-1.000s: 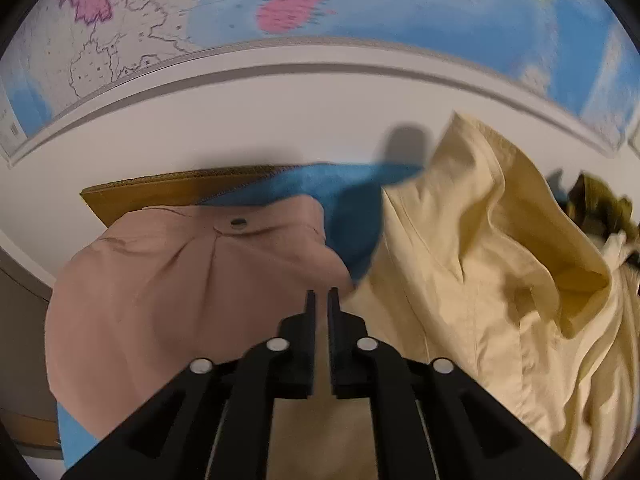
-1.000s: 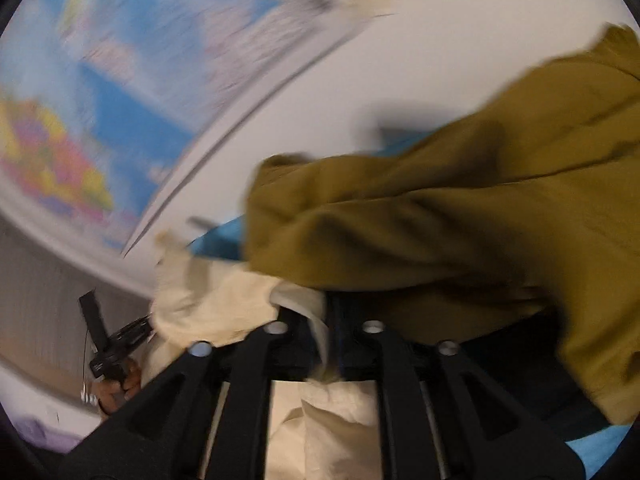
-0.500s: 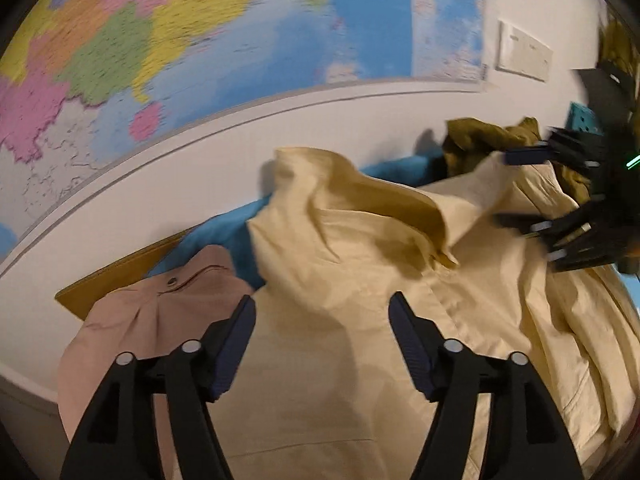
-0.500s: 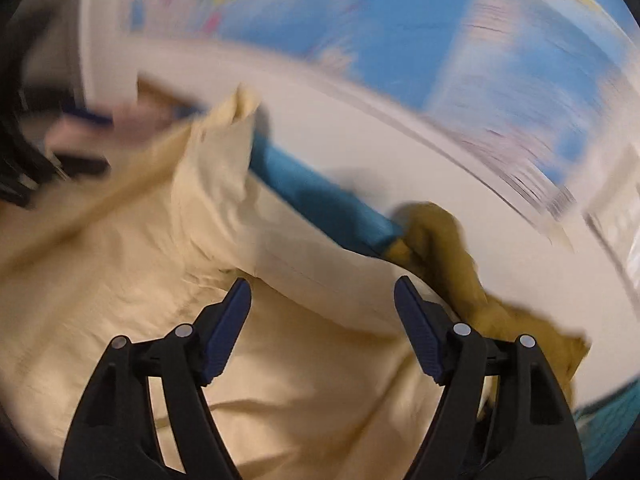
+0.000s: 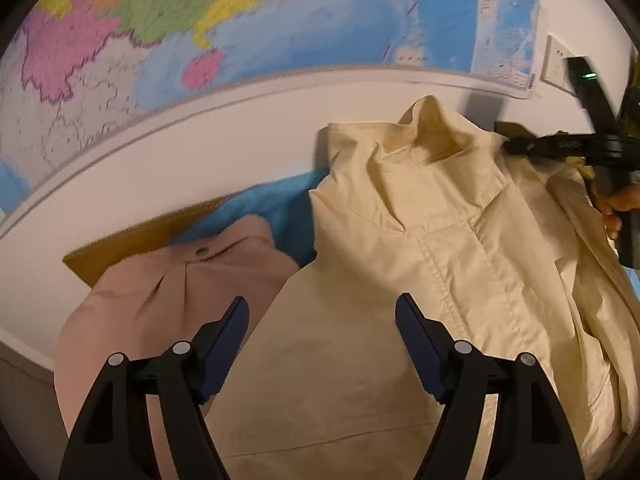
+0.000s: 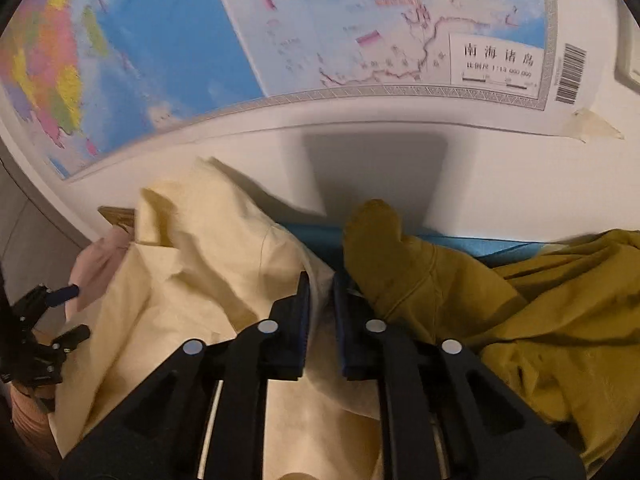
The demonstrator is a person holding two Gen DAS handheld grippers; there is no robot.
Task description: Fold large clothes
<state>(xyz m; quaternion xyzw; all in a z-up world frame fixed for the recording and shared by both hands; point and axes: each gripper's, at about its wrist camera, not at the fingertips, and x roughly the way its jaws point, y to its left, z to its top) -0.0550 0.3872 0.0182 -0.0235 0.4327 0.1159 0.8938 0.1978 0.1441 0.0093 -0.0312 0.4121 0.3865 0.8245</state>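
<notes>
Right claw (image 6: 320, 280) closing on cream jacket (image 5: 420, 240) — no containers.

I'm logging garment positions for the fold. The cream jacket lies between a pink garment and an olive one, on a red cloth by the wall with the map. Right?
Nearly. The cloth under them is blue, not red, as the left wrist view shows. The cream jacket does lie between the pink garment and the olive one, below the map.

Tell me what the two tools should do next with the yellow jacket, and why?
Probably the left tool should come down and pinch the yellow jacket. It hangs open over the cloth with nothing in it, while the right tool, which has just been closing, has the jacket's edge in its narrow gap. Folding likely needs both.
</notes>
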